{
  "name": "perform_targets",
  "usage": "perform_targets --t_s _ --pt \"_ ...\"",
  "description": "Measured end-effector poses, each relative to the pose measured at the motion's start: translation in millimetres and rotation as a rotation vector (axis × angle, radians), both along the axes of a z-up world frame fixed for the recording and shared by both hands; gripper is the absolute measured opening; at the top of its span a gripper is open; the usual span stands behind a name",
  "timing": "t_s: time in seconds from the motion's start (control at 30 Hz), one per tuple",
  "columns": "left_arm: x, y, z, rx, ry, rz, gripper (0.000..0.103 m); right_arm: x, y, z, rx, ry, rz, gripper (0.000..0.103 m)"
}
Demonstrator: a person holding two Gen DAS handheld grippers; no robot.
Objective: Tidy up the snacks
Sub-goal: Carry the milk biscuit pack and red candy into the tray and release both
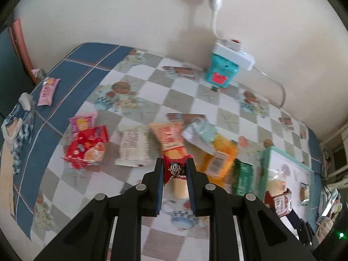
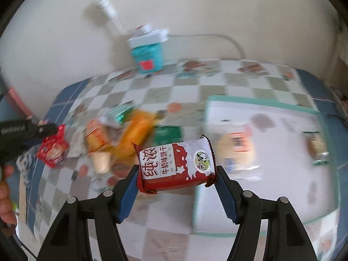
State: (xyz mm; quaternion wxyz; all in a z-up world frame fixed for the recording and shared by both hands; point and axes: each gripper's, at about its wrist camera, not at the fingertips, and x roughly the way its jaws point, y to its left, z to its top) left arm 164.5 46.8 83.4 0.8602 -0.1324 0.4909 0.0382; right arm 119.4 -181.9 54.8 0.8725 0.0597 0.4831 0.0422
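Two grippers, left gripper [image 1: 175, 170] pinching red candy [image 1: 174, 169], right gripper [image 2: 177, 173] gripping biscuit packet [image 2: 176, 165]

Blue-bordered checked tablecloth [image 1: 91, 65], teal box [image 1: 221, 71], red-and-white biscuit packet [image 2: 176, 165].

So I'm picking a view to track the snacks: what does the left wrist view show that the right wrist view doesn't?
Left only: the left tool shut on a small red cartoon-face packet, and a pink packet on the blue border.
Right only: the right tool holding a red-and-white biscuit pack.
Both: the teal tin, the teal-rimmed tray, the snack pile.
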Motion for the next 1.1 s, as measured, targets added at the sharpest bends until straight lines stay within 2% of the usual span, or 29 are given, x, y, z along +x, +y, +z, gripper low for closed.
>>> perform_targets --t_s 0.2,0.4,0.53,0.63,0.87,1.1 --pt "-2 -34 10 0.01 -0.025 -0.068 0.02 -7 -54 7 -0.011 -0.019 -0.148 0.07" --pt "-5 -71 13 0.009 -0.03 -0.156 0.02 -19 -120 1 0.006 0.002 -0.32 0.07" --pt "-8 -112 10 -0.013 -0.021 -0.27 0.02 -34 -167 -5 -0.004 0.029 -0.459 0.07" --pt "-13 -147 9 0.001 -0.019 -0.354 0.02 -45 -194 -10 0.0 0.041 -0.533 0.07" --pt "-34 -224 3 0.033 -0.005 -0.554 0.021 -60 -228 -18 0.008 0.059 -0.624 0.07" --pt "-48 -277 -16 0.092 0.039 -0.671 0.021 -67 -243 -27 0.028 0.071 -0.664 0.071"
